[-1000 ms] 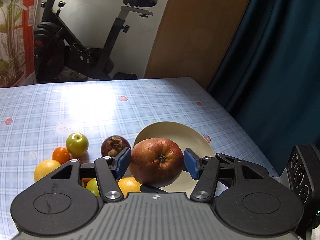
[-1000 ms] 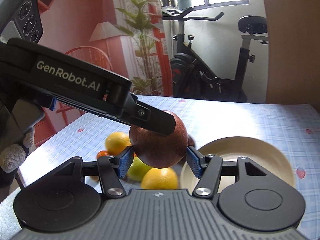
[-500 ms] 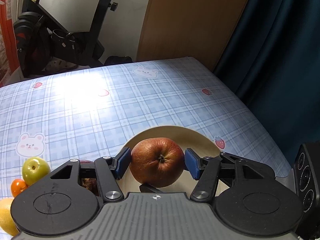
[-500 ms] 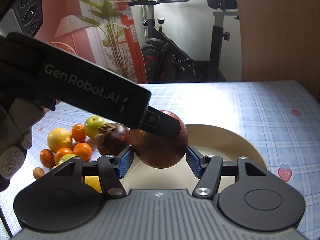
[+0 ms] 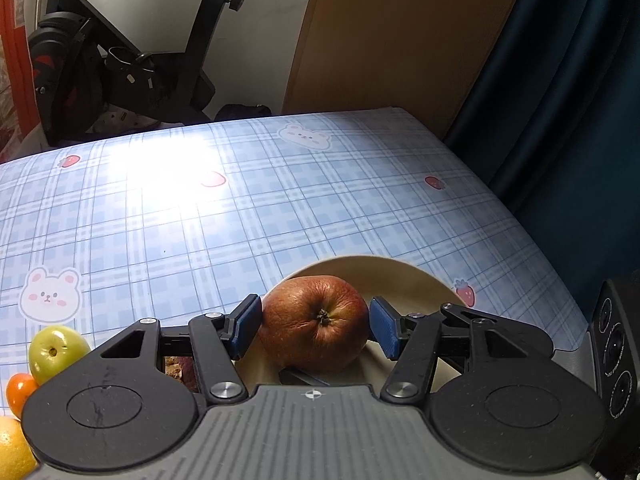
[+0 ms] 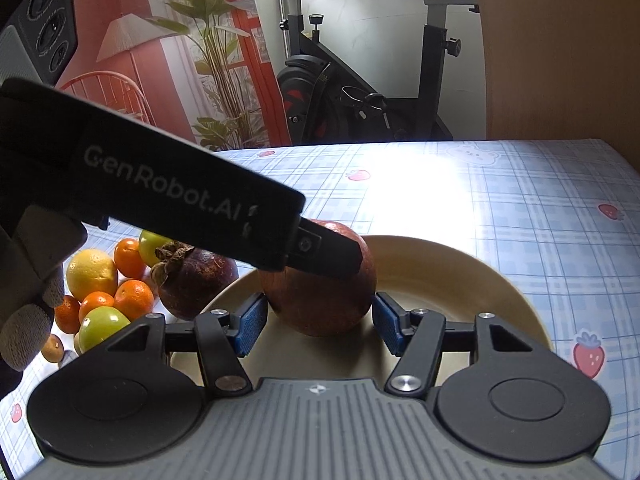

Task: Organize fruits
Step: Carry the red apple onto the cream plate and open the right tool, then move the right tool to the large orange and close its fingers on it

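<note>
Between both grippers' pads (image 5: 247, 326), seemingly: apple (image 5: 314, 324)

The apple (image 5: 314, 324) has dull, finely wrinkled red skin. The plate (image 6: 472, 280) looks smooth, cream and glazed. A glossy plaid vinyl cloth (image 5: 240, 216) covers the tabletop. Gripper pads (image 6: 250, 322) are ribbed blue rubber on matt black plastic.

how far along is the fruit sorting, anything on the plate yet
Nothing has been let go on the plate yet. In hand: both grippers, left and right, have their fingers around one red apple, which is over or on the plate; contact underneath cannot be told. Left to do: the mangosteen at the rim, plus the lemon, oranges and green fruits piled beside it.
</note>
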`<state>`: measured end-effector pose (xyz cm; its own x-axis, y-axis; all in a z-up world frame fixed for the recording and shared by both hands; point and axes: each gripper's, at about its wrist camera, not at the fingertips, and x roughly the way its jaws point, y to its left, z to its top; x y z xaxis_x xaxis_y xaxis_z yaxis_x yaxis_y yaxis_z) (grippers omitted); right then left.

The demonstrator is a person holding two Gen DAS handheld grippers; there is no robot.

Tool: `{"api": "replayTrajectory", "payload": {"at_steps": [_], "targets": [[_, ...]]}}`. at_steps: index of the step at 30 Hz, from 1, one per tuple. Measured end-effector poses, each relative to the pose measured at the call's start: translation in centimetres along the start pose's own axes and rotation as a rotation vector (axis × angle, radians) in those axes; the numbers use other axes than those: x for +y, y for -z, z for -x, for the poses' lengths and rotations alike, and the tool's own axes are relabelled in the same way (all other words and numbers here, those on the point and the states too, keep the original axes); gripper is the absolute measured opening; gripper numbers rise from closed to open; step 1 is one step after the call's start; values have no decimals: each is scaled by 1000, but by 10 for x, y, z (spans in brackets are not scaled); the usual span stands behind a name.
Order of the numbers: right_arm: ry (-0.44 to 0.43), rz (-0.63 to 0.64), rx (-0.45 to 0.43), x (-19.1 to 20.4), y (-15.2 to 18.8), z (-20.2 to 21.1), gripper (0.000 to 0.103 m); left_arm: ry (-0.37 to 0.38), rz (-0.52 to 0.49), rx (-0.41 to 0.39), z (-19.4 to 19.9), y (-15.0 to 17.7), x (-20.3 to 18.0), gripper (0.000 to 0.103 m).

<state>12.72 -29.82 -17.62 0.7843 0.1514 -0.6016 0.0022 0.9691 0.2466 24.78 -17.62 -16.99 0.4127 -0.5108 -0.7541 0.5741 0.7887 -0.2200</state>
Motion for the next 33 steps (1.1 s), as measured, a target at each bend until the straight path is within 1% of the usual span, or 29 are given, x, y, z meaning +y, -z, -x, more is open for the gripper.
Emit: {"api": "replayTrajectory", "payload": {"at_steps": [3,5,7,8,10,12,16,19,23,27,30,31,32,33], "targets": [[1,-15,3,-1,-2,-1,61,-3,-4,-2,-4,-1,-1,62],[18,-22,4,-1,-2,0,64,-5,23,9,-2,-3,-1,62],[43,-33,-10,0,-2,4,72,-4,51,-2,9,-6,-1,60],[43,-38,-17,-1,0,7,73,-6,50,-18,14,-7,-1,60],[46,-58,-23,-3,2,13,73,-20,53,-50,26,-6,-1,61],[59,-76,-27,-4,4,20,73,-25,75,-58,37,-5,1,61],[52,-98,-74,4,8,45,73,-40,76,-98,62,2,3,61],[47,-92,-105,16,9,62,73,-57,86,-112,80,8,4,61],[23,-58,-117,38,13,74,73,-71,106,-118,99,21,12,61],[-4,9,-90,66,17,72,73,-99,135,-116,113,34,23,61],[-19,84,-66,90,25,65,73,-112,146,-119,121,44,30,60],[-25,108,-61,97,28,63,70,-114,148,-115,122,46,32,60],[-35,133,-55,104,31,61,67,-117,147,-112,124,49,34,58],[-44,157,-51,111,33,59,59,-120,148,-111,127,52,36,53]]}}
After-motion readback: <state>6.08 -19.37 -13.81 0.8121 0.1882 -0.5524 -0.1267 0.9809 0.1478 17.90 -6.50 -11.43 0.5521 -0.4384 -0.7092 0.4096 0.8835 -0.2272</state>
